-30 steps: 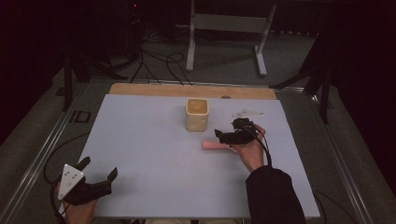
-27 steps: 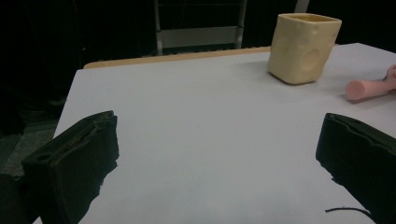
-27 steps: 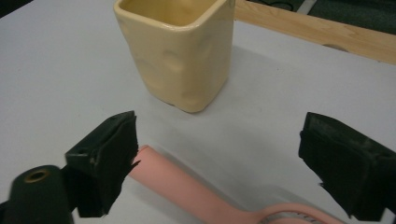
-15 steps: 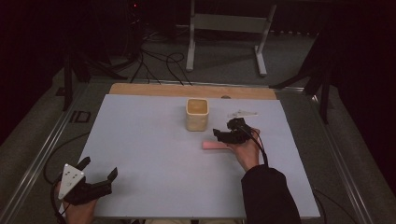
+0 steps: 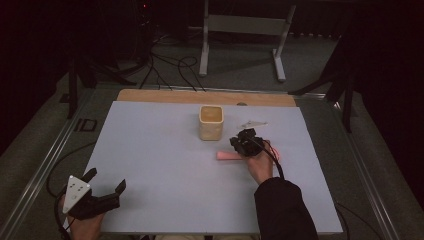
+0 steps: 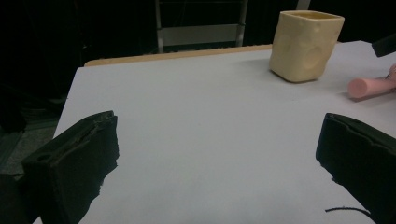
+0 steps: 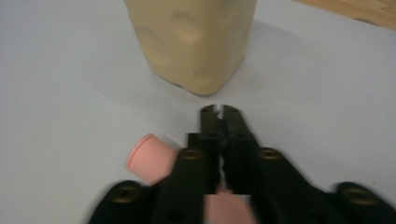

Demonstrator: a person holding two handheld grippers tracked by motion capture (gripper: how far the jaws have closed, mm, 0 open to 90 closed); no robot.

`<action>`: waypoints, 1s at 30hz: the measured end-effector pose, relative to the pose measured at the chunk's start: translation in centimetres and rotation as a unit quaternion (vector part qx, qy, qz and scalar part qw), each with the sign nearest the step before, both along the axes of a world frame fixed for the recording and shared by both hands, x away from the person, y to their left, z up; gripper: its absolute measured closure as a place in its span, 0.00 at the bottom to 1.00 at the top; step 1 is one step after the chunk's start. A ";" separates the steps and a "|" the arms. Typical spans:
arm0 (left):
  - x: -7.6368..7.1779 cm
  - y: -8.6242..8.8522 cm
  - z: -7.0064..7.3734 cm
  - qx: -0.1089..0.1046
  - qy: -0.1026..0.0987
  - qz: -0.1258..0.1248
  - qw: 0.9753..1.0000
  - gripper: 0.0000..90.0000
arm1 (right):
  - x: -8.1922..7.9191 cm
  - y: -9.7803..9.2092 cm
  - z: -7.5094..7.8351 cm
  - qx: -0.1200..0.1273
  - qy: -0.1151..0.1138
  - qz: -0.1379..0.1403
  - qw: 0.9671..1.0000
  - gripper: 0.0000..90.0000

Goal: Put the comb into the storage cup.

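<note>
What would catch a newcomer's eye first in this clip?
The pink cylinder lying on the pale table, with the right gripper shut across it. Just beyond it stands a cream, dimpled cup. At the near left corner the left gripper waits with its jaws wide apart.

No text, label, brand or number can be read anywhere — the cream cup (image 5: 211,121), the pink stick (image 5: 228,156) and the white table top (image 5: 160,150) are all plain. A dark mark on the table frame (image 5: 86,124) is too small to read.
</note>
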State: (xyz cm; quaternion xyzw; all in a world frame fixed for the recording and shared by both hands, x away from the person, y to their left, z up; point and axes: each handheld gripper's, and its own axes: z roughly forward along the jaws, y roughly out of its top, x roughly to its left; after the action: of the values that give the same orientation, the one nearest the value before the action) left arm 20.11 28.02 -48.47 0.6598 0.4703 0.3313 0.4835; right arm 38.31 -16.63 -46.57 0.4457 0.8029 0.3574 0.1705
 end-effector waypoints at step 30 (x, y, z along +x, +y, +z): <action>0.0 0.0 0.0 0.000 0.000 0.001 1.000 0.00 | 0.3 2.5 -2.3 -0.071 0.045 0.038 0.996 1.00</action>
State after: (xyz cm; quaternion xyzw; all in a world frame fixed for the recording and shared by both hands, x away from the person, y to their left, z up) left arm 20.12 28.06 -48.51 0.6591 0.4710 0.3317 0.4834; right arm 38.57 -14.12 -48.82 0.4174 0.8494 0.2854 0.1511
